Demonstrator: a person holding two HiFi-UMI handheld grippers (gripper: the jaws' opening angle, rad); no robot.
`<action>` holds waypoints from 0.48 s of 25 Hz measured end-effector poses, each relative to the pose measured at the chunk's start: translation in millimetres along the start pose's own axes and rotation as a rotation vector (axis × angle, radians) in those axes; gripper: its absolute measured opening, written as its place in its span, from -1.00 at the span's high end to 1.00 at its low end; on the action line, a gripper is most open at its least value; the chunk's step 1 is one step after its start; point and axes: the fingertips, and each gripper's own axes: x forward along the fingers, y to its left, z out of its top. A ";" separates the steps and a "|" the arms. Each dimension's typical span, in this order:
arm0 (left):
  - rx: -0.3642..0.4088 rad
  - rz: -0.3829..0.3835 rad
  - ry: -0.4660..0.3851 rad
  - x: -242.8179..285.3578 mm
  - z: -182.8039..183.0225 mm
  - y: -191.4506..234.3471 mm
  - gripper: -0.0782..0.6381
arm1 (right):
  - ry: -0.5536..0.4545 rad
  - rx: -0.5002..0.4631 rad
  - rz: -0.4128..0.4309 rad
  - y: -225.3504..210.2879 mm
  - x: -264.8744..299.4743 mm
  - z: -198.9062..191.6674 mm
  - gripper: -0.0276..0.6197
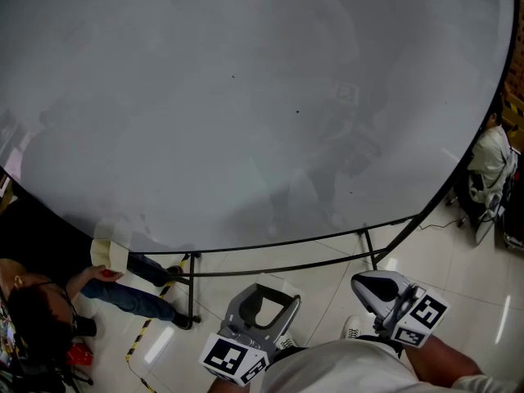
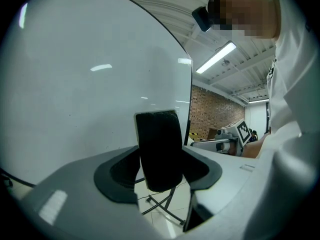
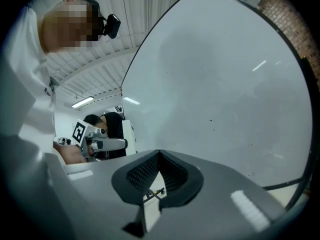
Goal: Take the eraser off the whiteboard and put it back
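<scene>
Black eraser (image 2: 159, 149) sits clamped between jaws of the left gripper (image 2: 160, 168).

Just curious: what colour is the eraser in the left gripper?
The eraser is black with a pale edge; best seen in the left gripper view.

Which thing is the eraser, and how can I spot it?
Find the big whiteboard that fills most of the view. Just in front of it, the left hand-held gripper clamps the eraser between its two grey jaws. It is the only black, fuzzy, upright block; the right hand-held gripper beside it is shut on nothing.
</scene>
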 end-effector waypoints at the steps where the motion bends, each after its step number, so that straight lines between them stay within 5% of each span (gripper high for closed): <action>1: 0.000 0.001 0.000 0.5 -0.4 -0.2 0.04 | -0.001 0.001 -0.001 -0.1 -0.3 0.0 0.91; 12: 0.002 0.013 0.020 8.9 -8.2 2.6 0.03 | -0.002 -0.003 -0.012 -5.2 0.4 3.0 0.91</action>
